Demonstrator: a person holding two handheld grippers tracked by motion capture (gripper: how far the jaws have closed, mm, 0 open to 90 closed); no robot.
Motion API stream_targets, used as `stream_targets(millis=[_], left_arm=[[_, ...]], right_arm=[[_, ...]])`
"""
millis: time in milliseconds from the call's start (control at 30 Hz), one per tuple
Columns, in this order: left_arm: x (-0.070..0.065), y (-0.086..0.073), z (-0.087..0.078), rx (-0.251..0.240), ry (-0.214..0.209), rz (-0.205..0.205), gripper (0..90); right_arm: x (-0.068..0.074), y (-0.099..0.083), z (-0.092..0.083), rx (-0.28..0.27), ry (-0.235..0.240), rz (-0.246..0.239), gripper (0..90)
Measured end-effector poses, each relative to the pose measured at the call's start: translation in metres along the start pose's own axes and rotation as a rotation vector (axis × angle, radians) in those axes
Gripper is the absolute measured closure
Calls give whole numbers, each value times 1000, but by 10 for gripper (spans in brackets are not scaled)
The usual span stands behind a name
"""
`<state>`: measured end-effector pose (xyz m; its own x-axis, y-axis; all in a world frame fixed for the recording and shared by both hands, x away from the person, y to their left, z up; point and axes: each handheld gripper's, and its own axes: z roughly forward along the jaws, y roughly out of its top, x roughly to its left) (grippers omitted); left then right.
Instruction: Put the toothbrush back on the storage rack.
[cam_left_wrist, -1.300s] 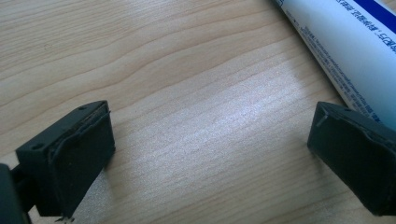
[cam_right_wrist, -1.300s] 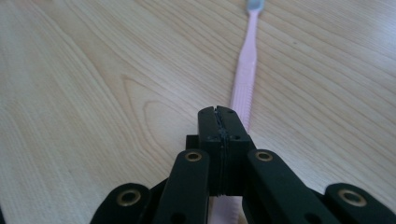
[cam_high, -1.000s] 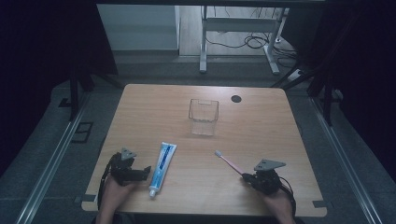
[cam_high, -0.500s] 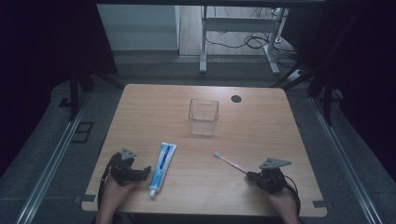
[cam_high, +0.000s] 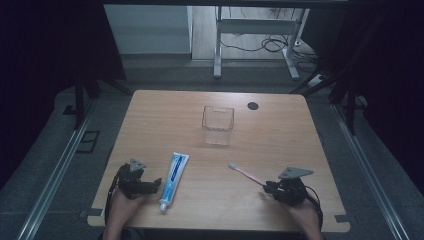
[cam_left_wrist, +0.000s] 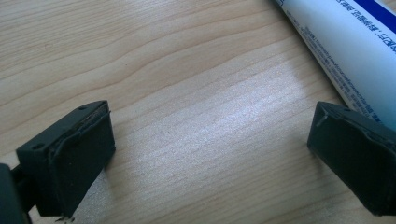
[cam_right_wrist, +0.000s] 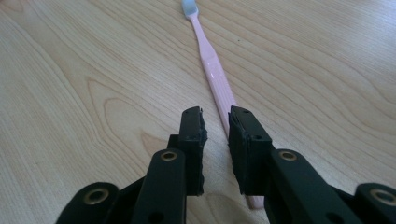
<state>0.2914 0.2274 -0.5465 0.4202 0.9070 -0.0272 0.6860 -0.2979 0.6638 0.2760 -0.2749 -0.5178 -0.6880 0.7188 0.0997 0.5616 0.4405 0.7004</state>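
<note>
A white and blue toothpaste tube (cam_high: 173, 179) lies near the table's front left, cap toward the front edge. My left gripper (cam_high: 156, 183) rests just left of it. In the left gripper view this gripper (cam_left_wrist: 210, 149) is wide open over bare wood, and the tube (cam_left_wrist: 345, 51) runs past its right jaw. A pink toothbrush (cam_high: 247, 174) lies at the front right, bristles pointing to the far left. My right gripper (cam_high: 267, 187) sits at the handle end. In the right gripper view its jaws (cam_right_wrist: 215, 140) stand almost together with nothing between them, and the toothbrush (cam_right_wrist: 212, 70) handle passes under the right jaw.
A clear plastic cup (cam_high: 218, 125) stands upright at the middle of the wooden table (cam_high: 150, 125). A small black disc (cam_high: 253, 105) lies near the far edge. Beyond the table are a grey floor, a metal stand and cables.
The right gripper has edged slightly to the right beside the toothbrush handle. The left gripper, tube and cup have not moved.
</note>
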Motion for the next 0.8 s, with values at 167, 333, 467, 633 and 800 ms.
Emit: stream_targets(millis=[167,333,467,633,800], left_arm=[[0,0,0,0,1,-1,8],[0,0,0,0,1,-2,8],[0,0,0,0,0,0,8],[0,0,0,0,0,0,8],[0,0,0,0,0,0,8]], right_arm=[[2,5,3,43,-6,-26,693],[2,10,2,65,-16,-34,654],[1,15,0,79,-20,-38,613],[0,26,5,137,-24,-51,525],[1,34,12,192,-24,-73,501]])
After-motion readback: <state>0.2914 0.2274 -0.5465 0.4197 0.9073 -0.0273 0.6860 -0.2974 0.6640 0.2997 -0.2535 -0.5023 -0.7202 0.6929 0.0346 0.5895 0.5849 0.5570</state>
